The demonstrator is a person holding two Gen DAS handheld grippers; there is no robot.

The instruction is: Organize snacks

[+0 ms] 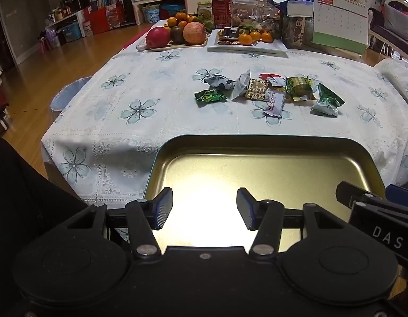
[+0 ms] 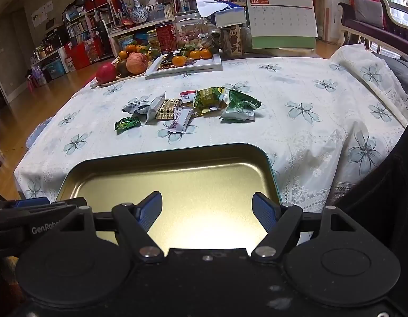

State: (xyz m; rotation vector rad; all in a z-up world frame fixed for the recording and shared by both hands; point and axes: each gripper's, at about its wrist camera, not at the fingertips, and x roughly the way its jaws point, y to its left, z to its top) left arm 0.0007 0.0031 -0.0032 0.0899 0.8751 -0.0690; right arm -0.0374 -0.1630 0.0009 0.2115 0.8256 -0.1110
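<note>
A shallow gold metal tin (image 1: pixel 270 145) (image 2: pixel 177 155) lies at the table's near edge, with nothing in it. Beyond it, mid-table, several wrapped snacks lie in a loose cluster: a small green packet (image 1: pixel 210 96) (image 2: pixel 127 124), a white hawthorn bar (image 1: pixel 274 103) (image 2: pixel 180 120), a green-and-white pouch (image 1: pixel 326 101) (image 2: pixel 241 107) and others. My left gripper (image 1: pixel 204 207) hovers over the tin's near part, open, nothing between its fingers. My right gripper (image 2: pixel 207 211) hovers beside it over the same tin, open and holding nothing. The right gripper's tip shows in the left wrist view (image 1: pixel 373 203).
A floral tablecloth (image 1: pixel 140 111) (image 2: pixel 309 111) covers the table. At the far end stand a fruit plate (image 1: pixel 177 35) (image 2: pixel 124 64), a white tray with oranges (image 1: pixel 246 45) (image 2: pixel 188 64), jars, a red can and a desk calendar (image 1: pixel 341 21) (image 2: pixel 282 21). Wooden floor lies left.
</note>
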